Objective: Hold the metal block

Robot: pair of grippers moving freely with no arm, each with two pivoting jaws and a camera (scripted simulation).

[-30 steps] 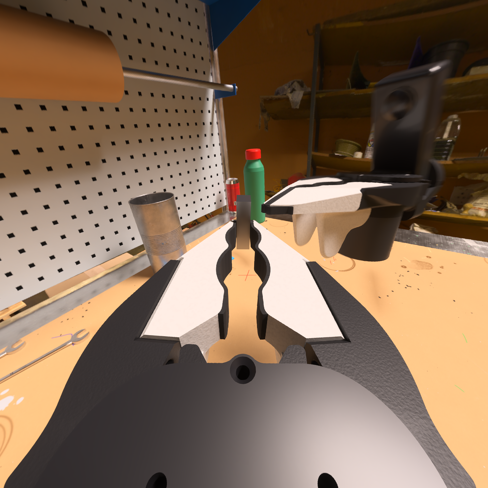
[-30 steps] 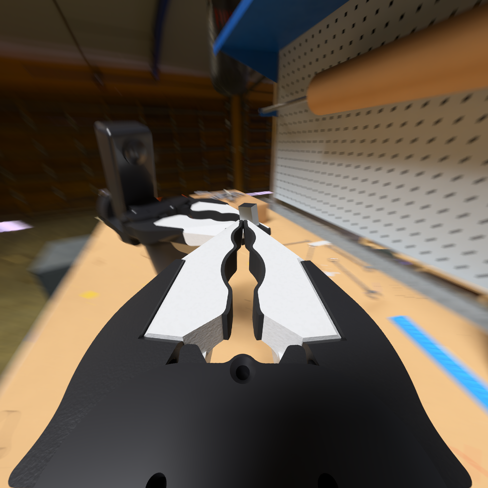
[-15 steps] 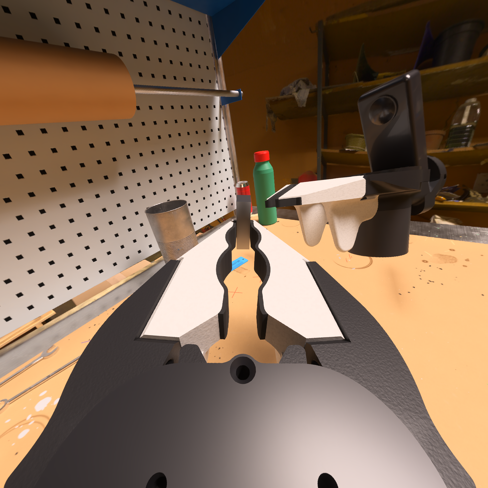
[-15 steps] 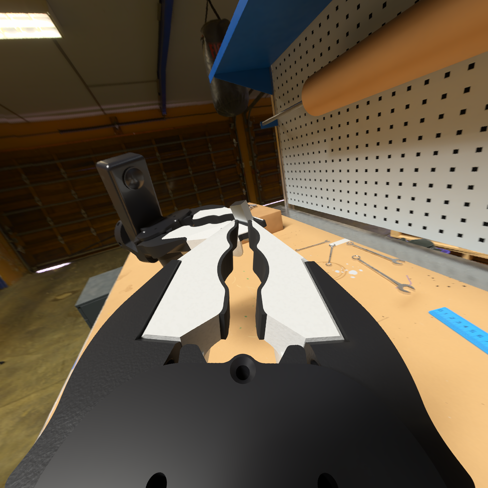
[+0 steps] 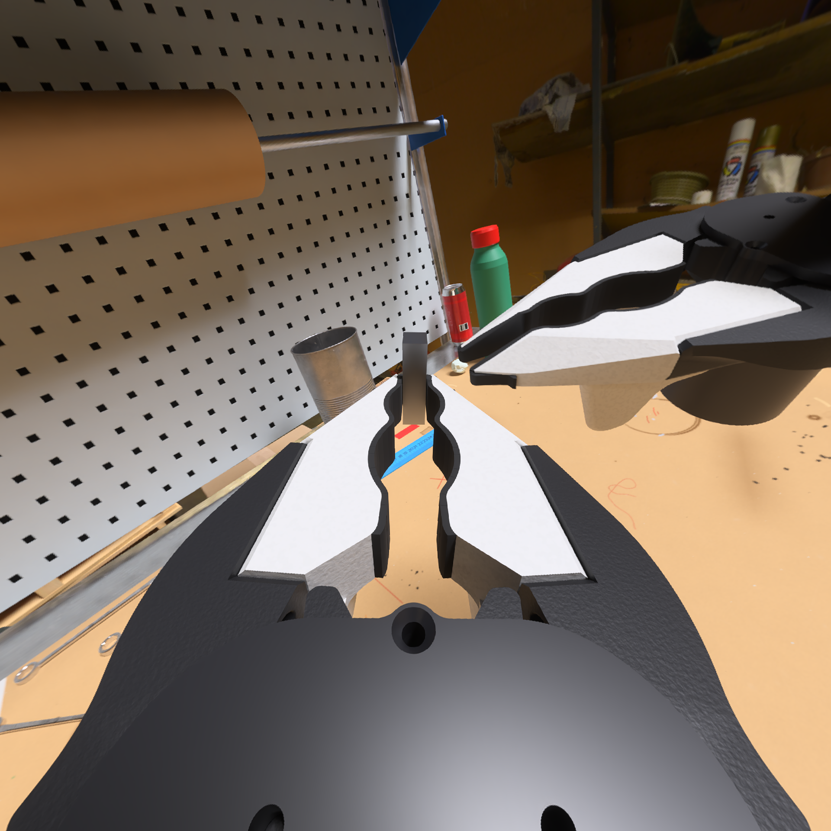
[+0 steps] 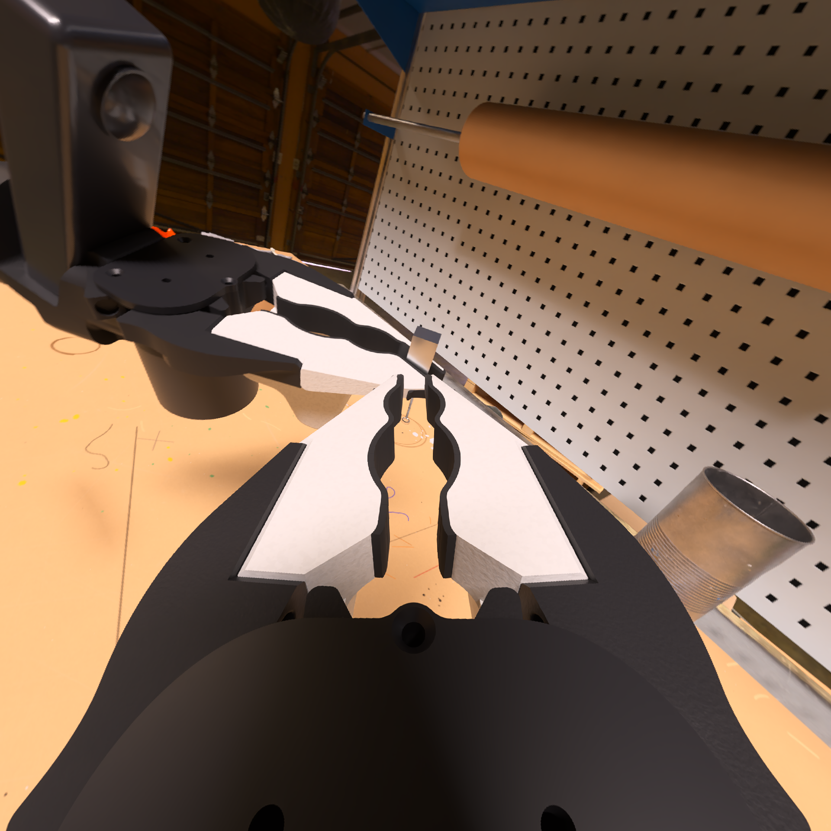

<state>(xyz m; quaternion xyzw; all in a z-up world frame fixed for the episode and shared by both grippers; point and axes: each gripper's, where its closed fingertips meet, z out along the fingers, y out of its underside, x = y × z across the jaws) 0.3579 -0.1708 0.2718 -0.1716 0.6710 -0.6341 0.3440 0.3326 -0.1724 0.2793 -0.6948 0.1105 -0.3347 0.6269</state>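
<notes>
The metal block (image 5: 413, 359) is a small grey bar, upright between my left gripper's fingertips. My left gripper (image 5: 413, 382) is shut on it and holds it above the orange workbench (image 5: 674, 562), close to the pegboard. My right gripper (image 5: 467, 366) comes in from the right, its tips just right of the block and apart from it. In the right wrist view my right gripper (image 6: 413, 384) shows a narrow gap with nothing in it. Just beyond it, the left gripper (image 6: 420, 359) holds the block (image 6: 422, 348).
A metal cup (image 5: 335, 368) stands by the white pegboard (image 5: 180, 314); it also shows in the right wrist view (image 6: 728, 539). A red can (image 5: 456, 312) and a green bottle (image 5: 490, 279) stand behind the block. A brown paper roll (image 5: 126, 157) hangs overhead. A blue ruler (image 5: 411, 449) lies below.
My left gripper has carried the block nearer the pegboard and cup. My right gripper has rolled from edge-on to flat, opened a little, and swung toward the pegboard; its tips stay beside the block.
</notes>
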